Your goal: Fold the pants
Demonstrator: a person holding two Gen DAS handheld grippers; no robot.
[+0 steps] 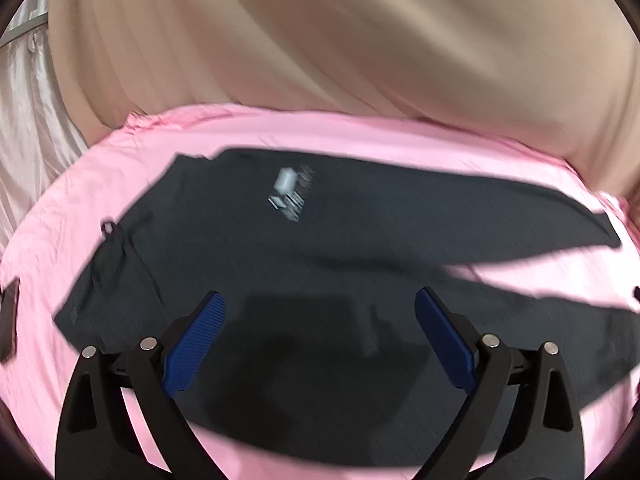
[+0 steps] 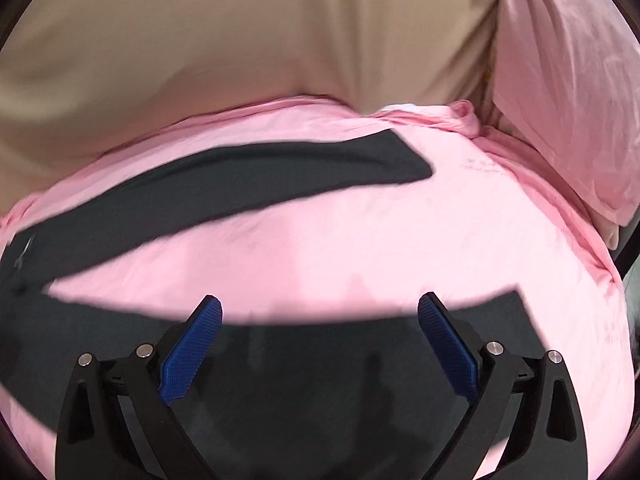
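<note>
Dark grey pants (image 1: 360, 216) lie spread flat on a pink sheet (image 1: 360, 132), with the waist at the left and both legs running off to the right. A pale printed logo (image 1: 290, 192) marks the upper leg. My left gripper (image 1: 320, 304) hovers open over the waist and crotch area, nothing between its blue pads. In the right wrist view the far leg (image 2: 248, 176) stretches diagonally and the near leg (image 2: 360, 360) lies under my right gripper (image 2: 320, 308), which is open and holds nothing.
A beige curtain (image 1: 360, 32) hangs behind the bed. A pink pillow (image 2: 560, 80) stands at the back right. A dark flat object (image 1: 9, 320) lies at the sheet's left edge. Whitish fabric (image 1: 28, 120) shows at the far left.
</note>
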